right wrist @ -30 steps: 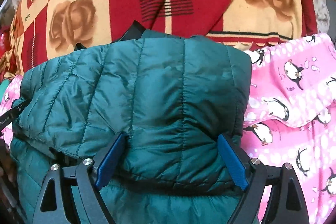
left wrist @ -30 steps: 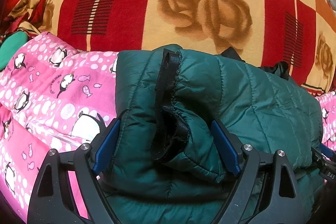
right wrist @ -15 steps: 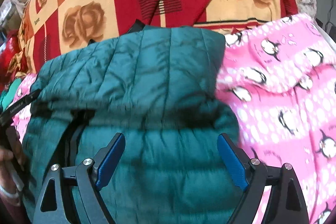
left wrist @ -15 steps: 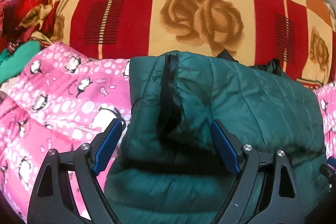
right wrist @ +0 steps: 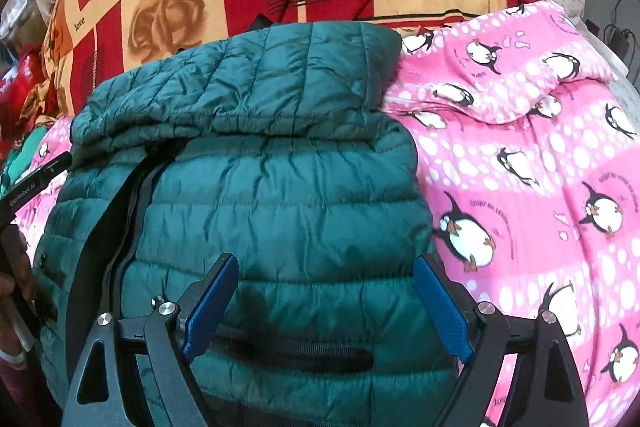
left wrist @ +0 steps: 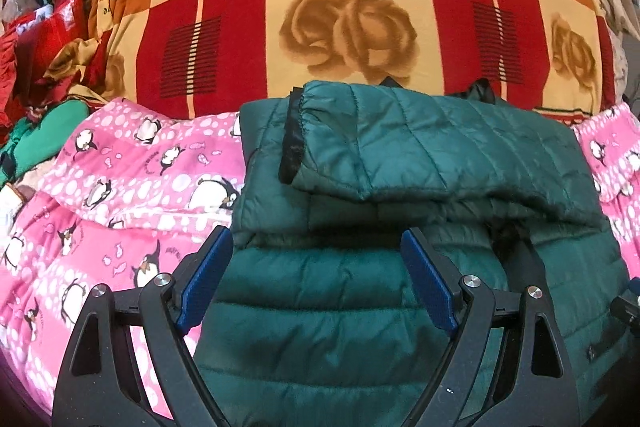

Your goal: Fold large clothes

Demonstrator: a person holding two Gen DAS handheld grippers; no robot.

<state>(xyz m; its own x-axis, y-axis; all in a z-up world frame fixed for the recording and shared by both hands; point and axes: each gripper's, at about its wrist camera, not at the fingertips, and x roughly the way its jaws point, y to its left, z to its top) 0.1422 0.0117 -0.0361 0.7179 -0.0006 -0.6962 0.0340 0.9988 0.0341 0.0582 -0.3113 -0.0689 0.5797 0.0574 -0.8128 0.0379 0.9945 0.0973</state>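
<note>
Both grippers, left (left wrist: 316, 279) and right (right wrist: 326, 301), hang spread and empty above the folded green jacket (left wrist: 420, 155), pink penguin blanket (right wrist: 520, 155) free alongside.

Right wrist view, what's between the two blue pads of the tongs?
Only the green puffer jacket, lying below the open right tongs, ungripped, with its black zipper line there.

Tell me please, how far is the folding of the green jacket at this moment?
Done: the green puffer jacket lies on the pink penguin blanket with its sleeve folded across the body. In hand: nothing; the left gripper and right gripper are both open above it. Left: the lower body looks unfolded, so probably one more fold.
</note>
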